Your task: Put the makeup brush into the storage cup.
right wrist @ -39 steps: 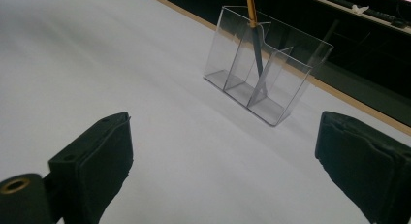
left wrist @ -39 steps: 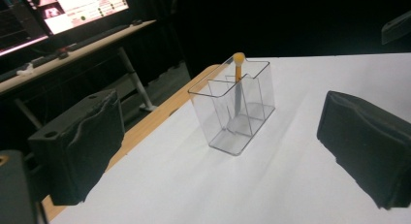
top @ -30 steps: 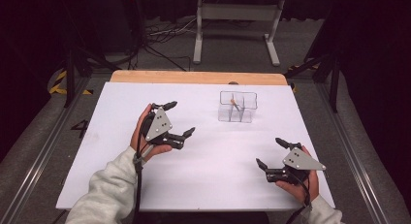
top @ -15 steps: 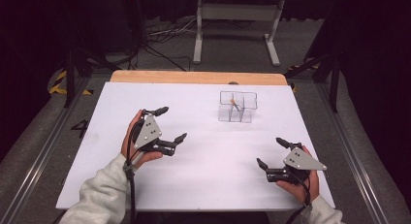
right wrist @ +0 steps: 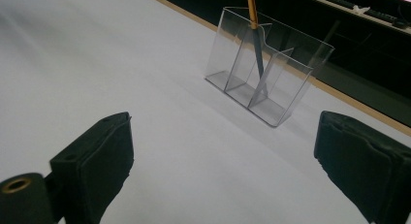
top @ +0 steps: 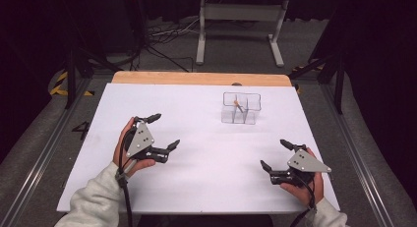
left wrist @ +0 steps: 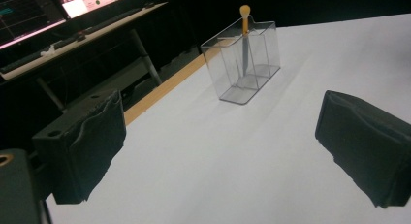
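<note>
A clear plastic organizer [top: 240, 108] with three compartments stands toward the back of the white table [top: 206, 187]. A thin brush with an orange-gold handle [top: 237, 104] stands tilted inside it, also seen as the brush [left wrist: 245, 37] and the brush [right wrist: 255, 35] in the gripper views. My left gripper [top: 163, 131] is open at the left of the table, nothing between its jaws. My right gripper [top: 276, 154] is open at the front right, also holding nothing. Both point toward the organizer [left wrist: 244, 61], [right wrist: 266, 66], well short of it.
A wooden strip [top: 196, 78] runs along the table's far edge. Behind it stand a white metal stand [top: 241, 20] and cables on the floor. A desk with a monitor [left wrist: 72, 20] lies beyond the table in the left gripper view.
My left gripper has drawn back toward the left and front of the table. The right gripper has stayed about where it was. Both remain open.
</note>
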A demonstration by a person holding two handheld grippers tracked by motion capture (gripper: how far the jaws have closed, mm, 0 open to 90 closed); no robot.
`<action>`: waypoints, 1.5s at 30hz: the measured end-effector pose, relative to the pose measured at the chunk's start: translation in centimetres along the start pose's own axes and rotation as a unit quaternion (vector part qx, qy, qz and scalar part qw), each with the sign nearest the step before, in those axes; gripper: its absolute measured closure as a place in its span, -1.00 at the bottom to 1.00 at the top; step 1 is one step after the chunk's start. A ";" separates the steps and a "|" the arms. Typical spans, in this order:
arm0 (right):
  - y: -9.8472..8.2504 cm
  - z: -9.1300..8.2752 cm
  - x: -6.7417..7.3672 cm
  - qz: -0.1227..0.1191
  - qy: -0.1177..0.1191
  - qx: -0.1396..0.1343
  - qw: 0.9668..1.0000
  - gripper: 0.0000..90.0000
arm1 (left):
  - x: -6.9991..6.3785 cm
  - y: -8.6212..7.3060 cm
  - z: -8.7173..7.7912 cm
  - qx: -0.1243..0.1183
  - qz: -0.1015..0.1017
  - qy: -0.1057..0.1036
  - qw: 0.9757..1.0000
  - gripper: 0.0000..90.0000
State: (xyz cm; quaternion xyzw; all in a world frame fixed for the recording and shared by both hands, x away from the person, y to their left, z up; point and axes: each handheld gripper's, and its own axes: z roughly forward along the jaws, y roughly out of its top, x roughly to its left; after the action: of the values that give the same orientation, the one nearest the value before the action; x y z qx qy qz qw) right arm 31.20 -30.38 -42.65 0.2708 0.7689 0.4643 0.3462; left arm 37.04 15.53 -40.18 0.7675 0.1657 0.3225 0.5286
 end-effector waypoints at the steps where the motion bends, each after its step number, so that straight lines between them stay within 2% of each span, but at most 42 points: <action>1: 0.0 0.0 0.0 0.000 0.000 0.000 1.000 -0.83 | 0.0 0.0 0.0 0.000 0.000 0.000 1.000 -0.89; 11: 0.0 0.0 -0.1 0.000 -0.002 0.001 1.000 -0.83 | 0.5 -2.0 -1.3 0.017 -0.018 0.011 1.000 -0.88; 14: 0.0 0.0 -0.1 0.001 -0.002 0.002 1.000 -0.83 | 0.5 -2.6 -1.7 0.021 -0.023 0.008 0.999 -0.88; 15: 0.0 0.0 -0.1 0.000 -0.003 0.003 1.000 -0.83 | 0.6 -2.7 -1.7 0.025 -0.021 0.007 0.999 -0.88; 17: 0.0 0.0 -0.1 0.000 -0.003 0.003 1.000 -0.83 | 0.6 -3.0 -2.0 0.021 -0.032 0.007 0.999 -0.89; 18: 0.0 0.0 -0.1 -0.001 -0.003 0.003 1.000 -0.83 | 0.7 -3.1 -2.1 0.027 -0.027 0.009 0.999 -0.88; 21: -0.1 0.1 -0.1 0.000 -0.003 0.003 1.000 -0.83 | 0.7 -3.5 -2.5 0.027 -0.035 0.011 0.999 -0.89; 35: -0.1 0.1 -0.1 -0.001 -0.003 0.004 1.000 -0.83 | 1.0 -5.0 -4.4 0.041 -0.044 0.023 0.998 -0.88; 45: -0.1 0.1 -0.2 0.002 -0.006 0.002 1.000 -0.87 | 0.9 -6.4 -6.1 0.052 -0.066 0.028 0.996 -0.88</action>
State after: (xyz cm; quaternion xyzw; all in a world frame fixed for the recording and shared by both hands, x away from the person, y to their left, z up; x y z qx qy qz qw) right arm 31.33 -30.51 -42.71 0.2764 0.7671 0.4617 0.3494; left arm 34.14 22.82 -44.34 0.7724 0.2469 0.2990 0.5031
